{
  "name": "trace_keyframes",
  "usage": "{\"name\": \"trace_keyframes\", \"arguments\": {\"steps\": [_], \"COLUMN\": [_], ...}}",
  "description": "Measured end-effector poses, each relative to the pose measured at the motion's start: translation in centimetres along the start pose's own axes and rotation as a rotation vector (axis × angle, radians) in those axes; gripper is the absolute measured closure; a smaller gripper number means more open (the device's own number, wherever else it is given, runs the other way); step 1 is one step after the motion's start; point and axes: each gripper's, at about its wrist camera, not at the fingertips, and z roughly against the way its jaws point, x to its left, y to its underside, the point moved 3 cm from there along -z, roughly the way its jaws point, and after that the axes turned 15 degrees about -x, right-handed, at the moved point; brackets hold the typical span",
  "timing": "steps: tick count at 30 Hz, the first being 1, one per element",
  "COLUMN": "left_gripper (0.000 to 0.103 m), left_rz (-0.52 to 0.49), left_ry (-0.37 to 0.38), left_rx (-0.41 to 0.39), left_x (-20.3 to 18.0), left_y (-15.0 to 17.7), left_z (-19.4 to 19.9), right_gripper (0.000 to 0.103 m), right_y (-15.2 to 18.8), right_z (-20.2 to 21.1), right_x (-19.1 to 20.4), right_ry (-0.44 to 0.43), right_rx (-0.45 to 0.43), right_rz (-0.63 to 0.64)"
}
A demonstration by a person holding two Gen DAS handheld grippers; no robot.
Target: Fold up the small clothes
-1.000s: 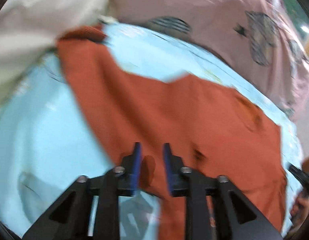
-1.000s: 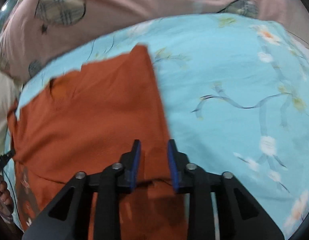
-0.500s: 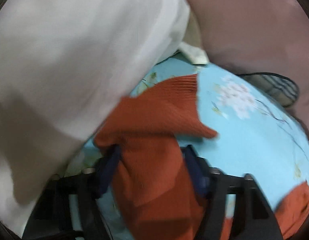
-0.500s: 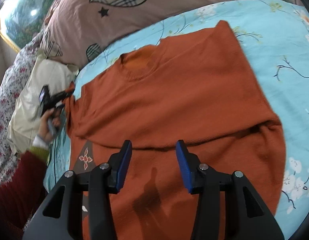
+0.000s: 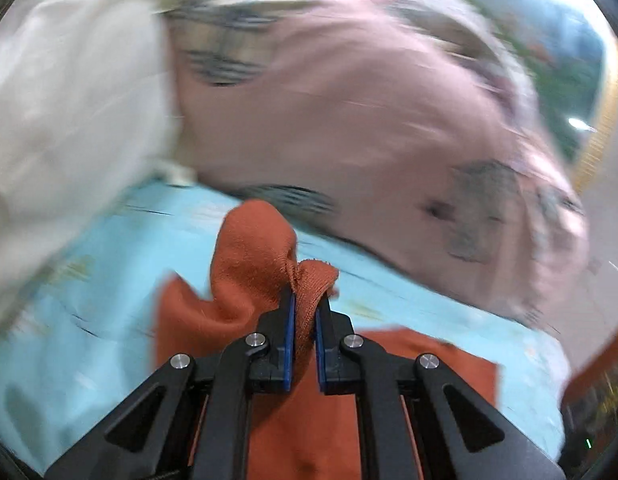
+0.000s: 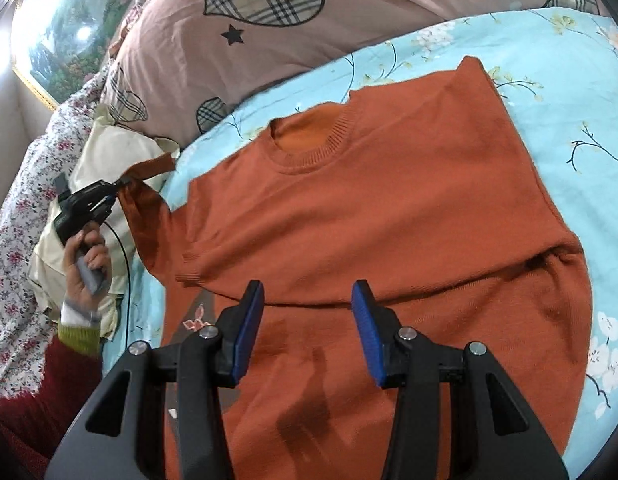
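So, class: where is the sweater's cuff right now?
In the right wrist view the cuff is at the far left, pinched in the left gripper, lifted beside the cream pillow.

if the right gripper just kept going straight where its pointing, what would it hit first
Most likely the orange sweater: the right gripper, fingers apart and empty, points down at its front, just below the folded-over sleeve. Depth is hard to judge, but nothing else shows in that line.

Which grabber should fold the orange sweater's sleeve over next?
Left, probably. The left gripper has just closed on the sleeve cuff of the orange sweater. The right gripper hovers open over the body, holding nothing.
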Motion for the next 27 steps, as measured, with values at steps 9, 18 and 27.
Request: {"name": "trace_keyframes", "arguments": {"steps": [9, 18, 27], "left_gripper": [0.095, 0.063, 0.047], "left_rz": [-0.045, -0.171, -0.231], "left_ry": [0.258, 0.211, -0.112], "left_rx": [0.239, 0.391, 0.239], "left_x": [-16.0, -16.3, -5.8], "left_y": [16.4, 24.5, 20.2], "left_z": [-1.2, -1.0, 7.8], "right_gripper": [0.056, 0.056, 0.056], "right_y": [-0.6, -1.5, -2.8], "right_z": [2.6, -0.2, -8.3], "right_x": [-2.9, -3.8, -3.4], "right_ry": [0.041, 0.049, 0.100], "right_rx": [-0.044, -0.024, 0.017], "right_rz": [-0.075, -0.127, -0.129]}}
